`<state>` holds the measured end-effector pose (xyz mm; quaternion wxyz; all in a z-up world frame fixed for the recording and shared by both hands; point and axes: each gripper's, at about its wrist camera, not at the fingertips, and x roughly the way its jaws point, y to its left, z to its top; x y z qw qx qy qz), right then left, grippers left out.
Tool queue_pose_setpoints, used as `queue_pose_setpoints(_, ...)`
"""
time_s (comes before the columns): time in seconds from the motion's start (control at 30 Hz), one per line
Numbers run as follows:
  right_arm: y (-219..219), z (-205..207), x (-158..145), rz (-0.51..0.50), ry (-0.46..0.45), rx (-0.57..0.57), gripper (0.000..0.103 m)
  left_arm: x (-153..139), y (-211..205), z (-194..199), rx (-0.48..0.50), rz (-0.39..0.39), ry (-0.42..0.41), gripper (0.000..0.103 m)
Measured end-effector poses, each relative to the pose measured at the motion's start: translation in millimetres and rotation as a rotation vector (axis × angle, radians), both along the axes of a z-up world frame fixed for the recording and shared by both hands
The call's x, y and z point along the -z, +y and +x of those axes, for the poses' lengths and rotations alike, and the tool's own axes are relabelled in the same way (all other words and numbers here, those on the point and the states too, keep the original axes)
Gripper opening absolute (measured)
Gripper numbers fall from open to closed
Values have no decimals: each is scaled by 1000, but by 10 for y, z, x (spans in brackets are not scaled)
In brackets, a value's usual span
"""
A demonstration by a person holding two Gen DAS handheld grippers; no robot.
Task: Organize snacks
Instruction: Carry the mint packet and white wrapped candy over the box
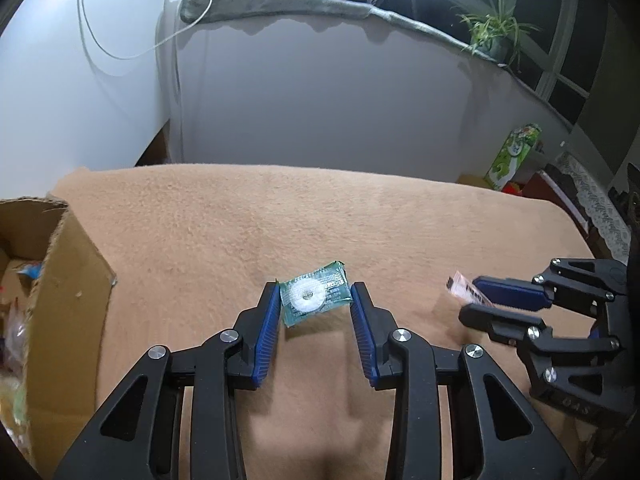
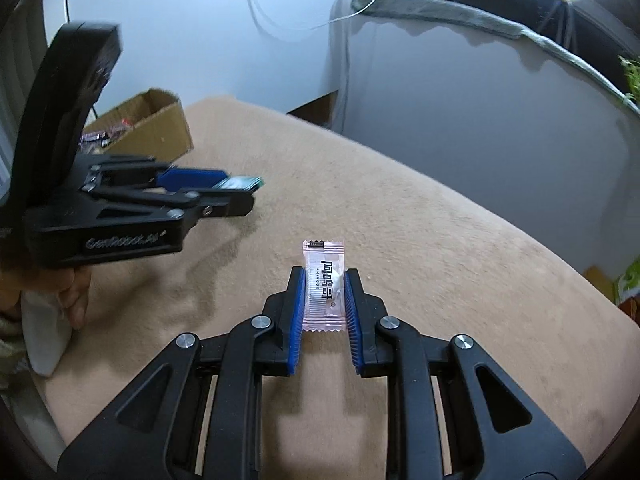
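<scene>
Your left gripper (image 1: 314,300) is clamped on the green candy packet (image 1: 315,298) at centre frame, above the tan blanket (image 1: 320,216). Your right gripper (image 2: 323,296) pinches the pink candy wrapper (image 2: 324,286) between its blue pads (image 2: 297,312). The cardboard box (image 1: 68,280) of snacks sits at the left edge.

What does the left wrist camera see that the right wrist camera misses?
Only the left view shows the potted plant on the ledge and the green carton. Only the right view shows the print on the pink candy wrapper and the person's hand. Both show the cardboard box, the tan blanket, the green mint packet, and the left gripper and right gripper, each holding its snack.
</scene>
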<state>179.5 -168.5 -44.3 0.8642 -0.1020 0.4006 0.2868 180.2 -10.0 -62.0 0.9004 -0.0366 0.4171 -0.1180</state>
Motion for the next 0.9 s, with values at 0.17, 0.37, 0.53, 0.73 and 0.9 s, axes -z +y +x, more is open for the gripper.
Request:
queue_pose_setpoints(0.17, -136, -177, -169, 72, -35, 80, 20, -161, -42, -262, 23, -26, -51, 34)
queue_pose_setpoints(0.37, -143, -461, -413, 148, -93, 148, 20, -425, 17, -666, 40, -47, -134, 34)
queue_pose_setpoints(0.53, -27, -684, -606, 164, -137, 158, 20, -664, 208, -1001, 31, -59, -206, 34)
queue_pose_setpoints(0.73, 179, -881, -800, 170, -176, 144, 20, -833, 442, -1294, 11, -71, -259, 34)
queue_pose_setpoints(0.9, 382, -972, -884, 157, -191, 114, 20, -900, 631, -1467, -22, -73, -292, 34)
